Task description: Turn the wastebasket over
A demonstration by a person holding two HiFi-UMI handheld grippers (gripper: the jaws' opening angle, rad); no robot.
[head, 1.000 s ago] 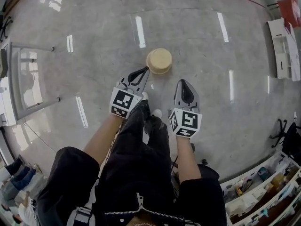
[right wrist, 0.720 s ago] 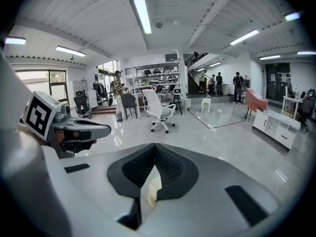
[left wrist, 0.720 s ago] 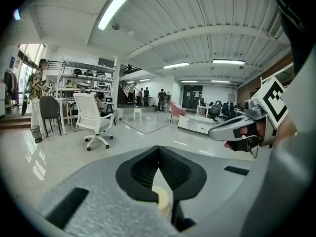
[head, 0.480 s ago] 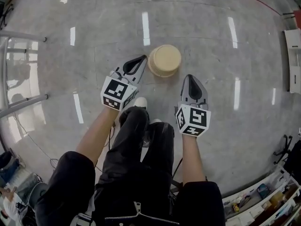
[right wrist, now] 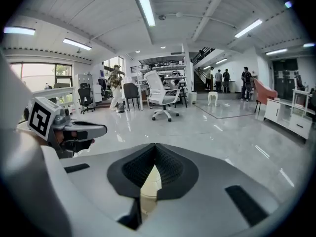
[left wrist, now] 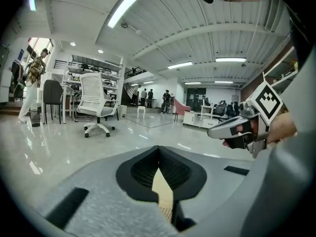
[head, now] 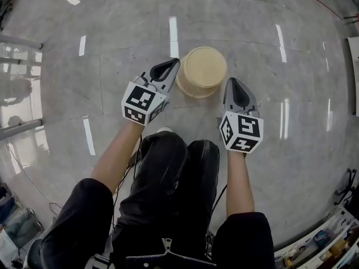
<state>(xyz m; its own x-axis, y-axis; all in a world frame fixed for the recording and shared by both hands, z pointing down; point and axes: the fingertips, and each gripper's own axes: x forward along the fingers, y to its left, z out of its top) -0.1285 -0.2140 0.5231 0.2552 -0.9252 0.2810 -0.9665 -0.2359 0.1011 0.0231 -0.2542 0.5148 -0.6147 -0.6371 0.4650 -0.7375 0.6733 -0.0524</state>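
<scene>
The beige wastebasket [head: 202,70] stands on the glossy floor with a flat, closed face turned up. My left gripper [head: 175,62] is shut, its tip right at the basket's left side; whether it touches I cannot tell. My right gripper [head: 233,81] is shut just right of the basket, with nothing in it. In the left gripper view, a sliver of the beige basket [left wrist: 163,197] shows below the shut jaws, and the right gripper [left wrist: 237,128] is off to the right. The right gripper view shows the basket [right wrist: 150,185] beneath its shut jaws and the left gripper [right wrist: 74,130] at left.
The person's legs in dark trousers [head: 168,184] are just behind the grippers. A metal frame [head: 17,125] stands at the left, shelving [head: 331,241] at the lower right. A white office chair [left wrist: 97,102] and several people stand far off across the hall.
Both grippers have come down towards the floor and now flank the basket. The head camera has dropped too, so the basket looks larger and nearer.
</scene>
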